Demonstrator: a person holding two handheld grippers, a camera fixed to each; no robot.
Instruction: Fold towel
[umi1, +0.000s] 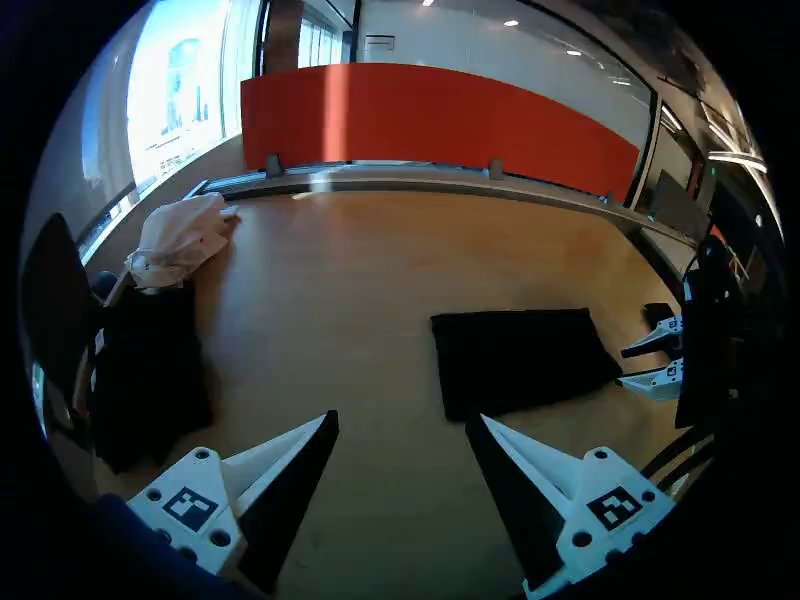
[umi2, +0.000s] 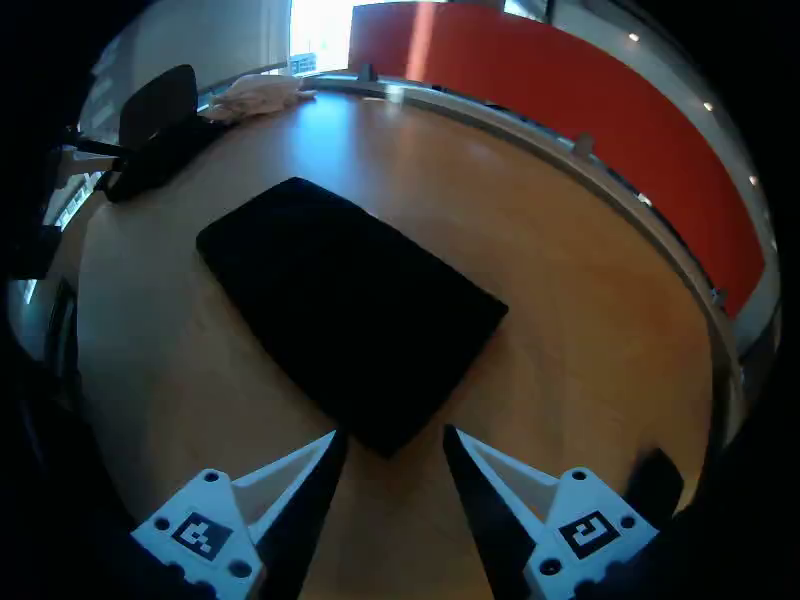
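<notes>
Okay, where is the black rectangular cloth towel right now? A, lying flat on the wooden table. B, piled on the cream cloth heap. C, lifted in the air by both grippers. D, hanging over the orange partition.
A: the black rectangular cloth towel lies spread flat on the wooden table, with the right gripper open at its near corner and the left gripper open, set back from it.

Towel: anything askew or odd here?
Nothing stands out. The black towel lies flat, a neat rectangle on the table; a crumpled pale cloth sits at the far corner.
</notes>
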